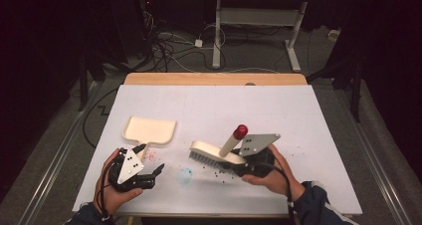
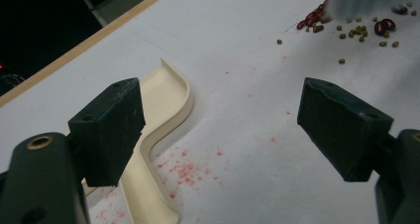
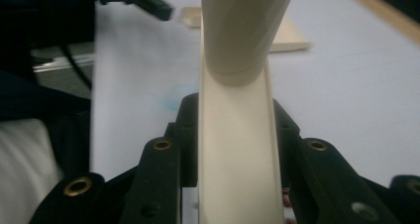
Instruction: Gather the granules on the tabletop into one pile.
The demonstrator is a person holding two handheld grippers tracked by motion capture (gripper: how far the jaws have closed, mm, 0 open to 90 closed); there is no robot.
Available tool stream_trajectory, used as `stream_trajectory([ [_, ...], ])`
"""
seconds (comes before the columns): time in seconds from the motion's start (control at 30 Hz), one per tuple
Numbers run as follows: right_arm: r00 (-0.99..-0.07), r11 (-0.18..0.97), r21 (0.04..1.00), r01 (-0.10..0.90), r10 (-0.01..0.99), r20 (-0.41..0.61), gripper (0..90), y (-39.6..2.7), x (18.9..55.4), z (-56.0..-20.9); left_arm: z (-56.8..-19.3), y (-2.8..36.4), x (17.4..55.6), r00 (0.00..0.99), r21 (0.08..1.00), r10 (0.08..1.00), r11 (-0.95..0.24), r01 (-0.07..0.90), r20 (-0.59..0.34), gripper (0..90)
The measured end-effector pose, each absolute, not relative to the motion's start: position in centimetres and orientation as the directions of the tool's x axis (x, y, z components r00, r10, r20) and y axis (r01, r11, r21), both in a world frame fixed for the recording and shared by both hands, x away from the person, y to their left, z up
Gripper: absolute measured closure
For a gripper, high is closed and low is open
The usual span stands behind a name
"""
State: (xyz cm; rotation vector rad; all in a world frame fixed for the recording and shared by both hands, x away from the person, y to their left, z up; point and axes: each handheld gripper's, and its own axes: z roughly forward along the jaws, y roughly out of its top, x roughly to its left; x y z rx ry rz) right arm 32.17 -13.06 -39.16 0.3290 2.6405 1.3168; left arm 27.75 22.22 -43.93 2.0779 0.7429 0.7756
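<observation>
Brush (image 1: 211, 153) is sitting clamped in the right gripper (image 1: 249, 166), bristles touching scattered beans (image 1: 219, 171); left gripper (image 1: 149, 171) is hanging wide beside the empty dustpan (image 1: 149, 130). Nothing's collected yet.

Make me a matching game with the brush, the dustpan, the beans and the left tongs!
Things:
1. brush
2. dustpan
3. beans
4. left tongs

States:
A. scattered loose on the white table
B. open, holding nothing
C. gripped in the right tongs
D. lying flat by the left hand, unheld

Pairs: 1-C, 2-D, 3-A, 4-B
</observation>
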Motion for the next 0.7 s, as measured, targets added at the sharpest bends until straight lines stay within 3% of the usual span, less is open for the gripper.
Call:
stream_trajectory([
  [0.17, -0.965, 0.613, 0.758, 0.222, 0.248, 0.082, 67.5, -9.9, 31.6, -41.3, -44.0, 22.7, 27.9, 0.633, 0.813, 0.722, -0.529, 0.244, 0.280, 17.7],
  [0.33, -0.937, 0.616, 0.720, 0.319, 0.320, 0.142, 67.6, -8.2, 31.9, -43.1, -44.2, 22.8, 28.1, 0.637, 0.804, 0.717, -0.539, 0.251, 0.282, 17.7],
  [0.47, -0.897, 0.590, 0.709, 0.388, 0.419, 0.142, 67.5, -9.4, 33.3, -43.5, -44.4, 22.7, 28.0, 0.646, 0.798, 0.710, -0.547, 0.253, 0.281, 17.7],
  [0.7, -0.855, 0.556, 0.698, 0.451, 0.494, 0.158, 67.4, -11.9, 34.6, -43.6, -44.6, 22.2, 28.1, 0.663, 0.786, 0.693, -0.564, 0.254, 0.283, 17.7],
])
